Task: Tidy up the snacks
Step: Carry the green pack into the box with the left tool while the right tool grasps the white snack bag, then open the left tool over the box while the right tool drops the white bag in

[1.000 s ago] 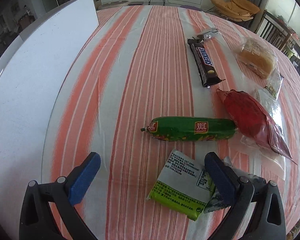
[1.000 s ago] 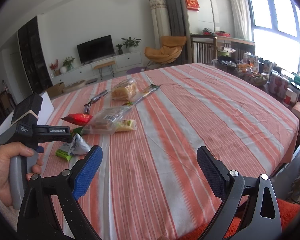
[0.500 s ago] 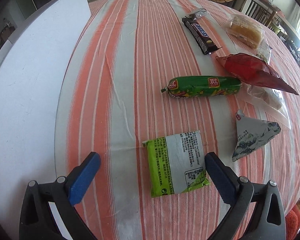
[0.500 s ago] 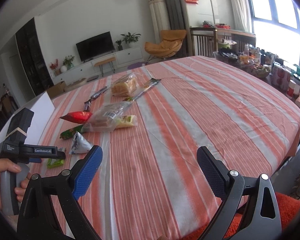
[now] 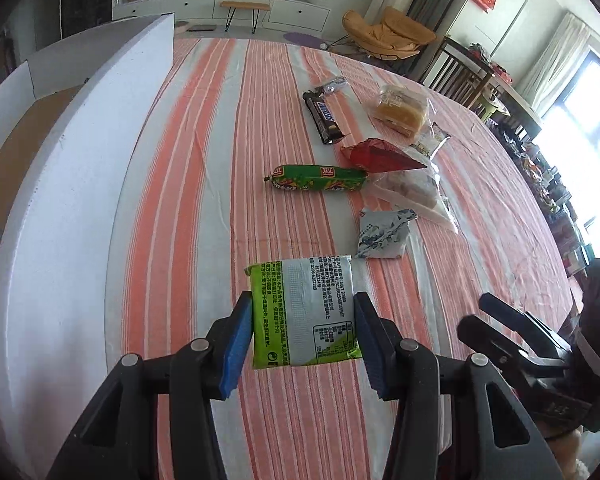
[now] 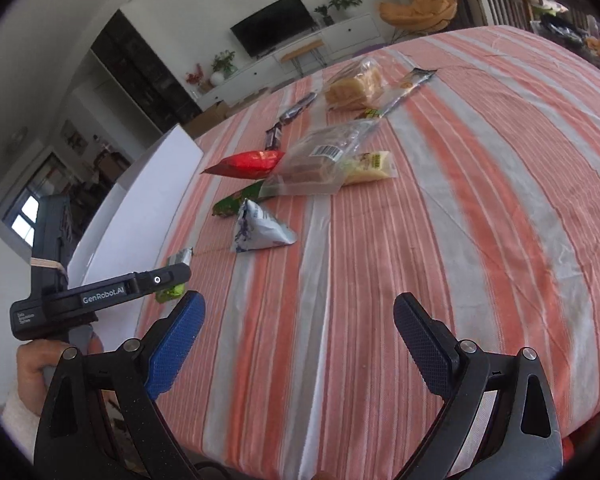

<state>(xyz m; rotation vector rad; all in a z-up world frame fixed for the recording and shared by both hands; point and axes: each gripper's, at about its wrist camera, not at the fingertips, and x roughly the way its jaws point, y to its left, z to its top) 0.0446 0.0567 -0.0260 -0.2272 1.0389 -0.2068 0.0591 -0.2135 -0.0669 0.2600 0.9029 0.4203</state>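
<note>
A green and white snack packet (image 5: 306, 312) sits between the blue pads of my left gripper (image 5: 303, 300). The jaws are closing and both pads touch the packet's side edges. In the right wrist view the left gripper (image 6: 168, 276) holds that packet (image 6: 172, 290) just above the striped tablecloth (image 6: 460, 200), next to the white box. My right gripper (image 6: 300, 300) hangs open over bare cloth near the table's front edge with nothing between its fingers. It also shows at the lower right of the left wrist view, right gripper (image 5: 500, 320).
Beyond the packet lie a blue-white triangular pouch (image 5: 382, 234), a green sausage (image 5: 318, 178), a red bag (image 5: 380, 155), a clear bag (image 5: 412, 192), a Snickers bar (image 5: 324, 116) and wrapped bread (image 5: 400, 110). A white box wall (image 5: 80, 200) runs along the left.
The left jaws have narrowed from wide open onto the green packet, and that view has tipped up. The right gripper has tilted down toward the table.
</note>
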